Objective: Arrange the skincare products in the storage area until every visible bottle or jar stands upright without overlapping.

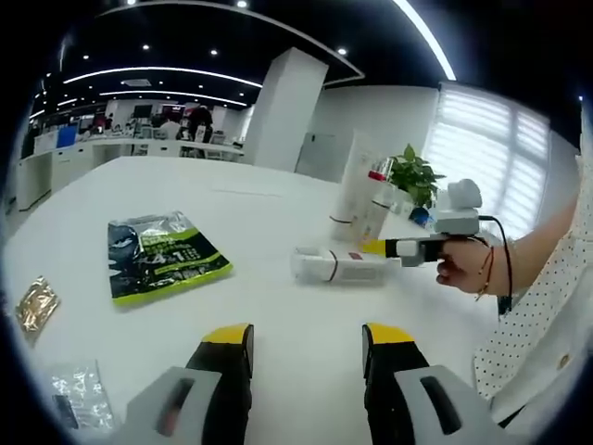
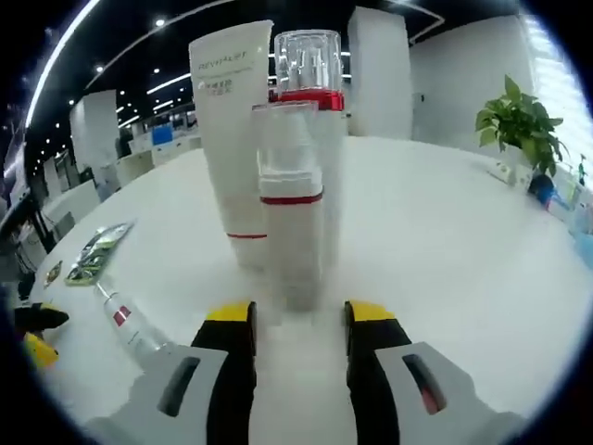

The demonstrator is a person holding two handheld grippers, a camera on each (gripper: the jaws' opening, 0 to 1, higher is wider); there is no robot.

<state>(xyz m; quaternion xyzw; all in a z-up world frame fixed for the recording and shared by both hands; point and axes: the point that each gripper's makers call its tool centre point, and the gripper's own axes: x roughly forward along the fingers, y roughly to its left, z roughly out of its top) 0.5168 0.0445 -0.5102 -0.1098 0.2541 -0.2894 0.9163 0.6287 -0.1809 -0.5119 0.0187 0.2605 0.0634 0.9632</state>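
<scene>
Between bottles on the white table (image 1: 278, 199), both tongs (image 1: 306, 338) (image 2: 289, 315) gape wide, unladen.

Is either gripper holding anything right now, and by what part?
Nothing is held. The left gripper is open over bare table; the right gripper is open around the pump bottle's base, not visibly clamped.

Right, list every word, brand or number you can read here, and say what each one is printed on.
"REVITALIFT": near the top of the tall white tube, in the right gripper view; the smaller line under it is too blurred to read.
Green and black packet on the table: large white print, too blurred to read.
Bottle lying on its side: no legible label.
Clear bottles with red bands: no text visible.
</scene>
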